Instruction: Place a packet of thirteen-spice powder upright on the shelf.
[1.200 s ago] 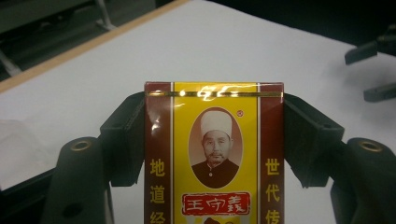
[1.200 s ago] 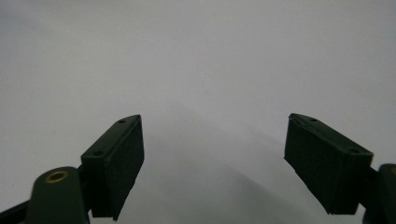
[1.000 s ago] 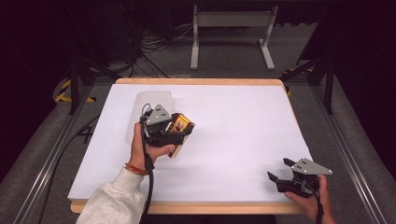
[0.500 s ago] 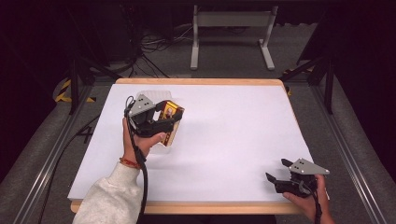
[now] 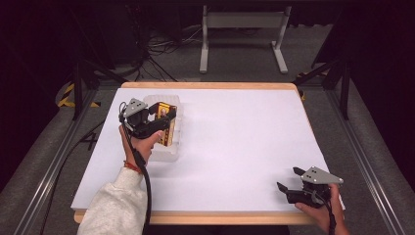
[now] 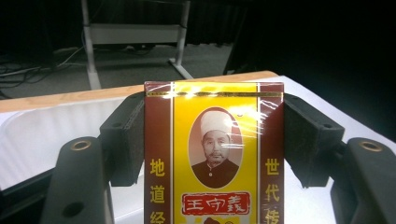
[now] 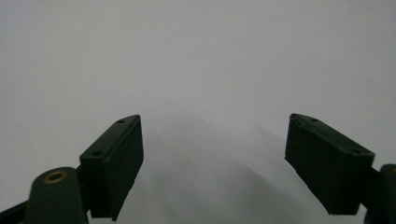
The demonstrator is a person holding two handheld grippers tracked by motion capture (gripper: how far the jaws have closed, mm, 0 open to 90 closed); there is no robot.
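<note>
Left hand-held gripper (image 5: 164, 113) clenched on a yellow-and-maroon box (image 5: 165, 128), cellophane-wrapped, printed with a portrait and Chinese characters. In the left gripper view, black pads (image 6: 128, 135) pressed flat against both maroon side edges of the box (image 6: 214, 154), long axis running straight out along the jaws, printed face up toward the camera. Seen from the high view, box held over a clear plastic tray (image 5: 173, 152) lying at about ten o'clock on the white bench (image 5: 244, 147), tray's long axis running roughly from twelve to six. Box directly above the tray's far half, so the drop lies straight down from the jaws rather than off to any side; whether the box already touches the tray, impossible to tell. Likely step in hand: lowering the box into the tray, box axis roughly in line with the tray's.

Right hand-held gripper (image 5: 288, 178) released, jaws spread wide over bare bench at about five o'clock, nothing between the pads (image 7: 116, 158), well apart from tray and box. Left hand plainly the nearer.
</note>
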